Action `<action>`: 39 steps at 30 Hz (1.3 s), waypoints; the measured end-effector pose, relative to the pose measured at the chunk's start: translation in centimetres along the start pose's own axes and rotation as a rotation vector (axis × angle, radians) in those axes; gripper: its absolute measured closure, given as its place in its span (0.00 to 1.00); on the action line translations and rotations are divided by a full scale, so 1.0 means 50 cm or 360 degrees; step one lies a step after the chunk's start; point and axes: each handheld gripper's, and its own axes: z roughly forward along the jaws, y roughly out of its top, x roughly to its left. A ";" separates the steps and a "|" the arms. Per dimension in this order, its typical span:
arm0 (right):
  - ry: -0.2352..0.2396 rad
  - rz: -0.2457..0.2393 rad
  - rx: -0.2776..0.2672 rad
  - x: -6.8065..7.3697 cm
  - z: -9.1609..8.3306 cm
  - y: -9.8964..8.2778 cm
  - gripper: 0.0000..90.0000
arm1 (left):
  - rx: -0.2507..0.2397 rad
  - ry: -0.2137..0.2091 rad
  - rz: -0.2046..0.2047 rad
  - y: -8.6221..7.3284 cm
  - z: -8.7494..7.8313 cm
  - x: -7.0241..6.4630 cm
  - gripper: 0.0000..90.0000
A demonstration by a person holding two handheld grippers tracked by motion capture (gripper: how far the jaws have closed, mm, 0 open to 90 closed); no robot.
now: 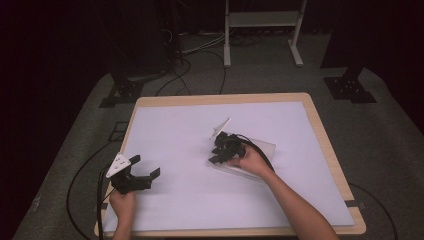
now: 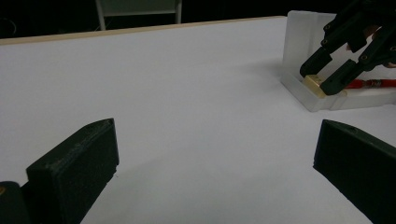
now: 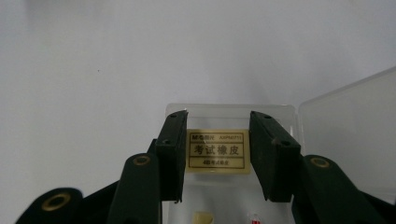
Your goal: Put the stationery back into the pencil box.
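A clear plastic case (image 1: 260, 150) lies open on the white sheet (image 1: 200, 130) covering the wooden table (image 1: 325, 135), right of centre; its lid (image 3: 348, 135) stands raised at the side in the right gripper view. Inside the case, at its far end, rests a cream eraser (image 3: 218, 151) bearing a dark label with gold printed characters and a gold border. Nearer the camera in the same view, a small pale piece (image 3: 201, 218) and the tip of a red item (image 3: 254, 218) lie on the case floor; neither can be identified. In the left gripper view a red pen-like item (image 2: 373, 84) lies along the case tray.

The right gripper (image 3: 218, 154) reaches into the case with one jaw on each side of the eraser, pressed against its short edges, gripping it. In the left gripper view the same jaws close on the eraser (image 2: 314, 84) at the case's corner.

The left gripper (image 1: 145, 175) rests near the table's front left edge, well apart from the case, its jaws spread wide with nothing between them. The person's hands (image 1: 122, 202) hold both tools.
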 end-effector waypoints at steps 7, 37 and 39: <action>0.0007 0.0010 -0.0013 -0.002 0.001 0.000 0.61 | -0.0001 0.0000 -0.0001 0.000 0.000 0.000 0.00; 0.0048 0.0009 -0.0137 0.022 -0.085 -0.017 0.51 | -0.0004 0.0007 -0.0003 -0.001 -0.001 0.000 0.00; 0.0047 0.0006 -0.0148 0.023 -0.091 -0.022 0.51 | -0.0005 0.0007 -0.0003 -0.001 -0.002 0.000 0.00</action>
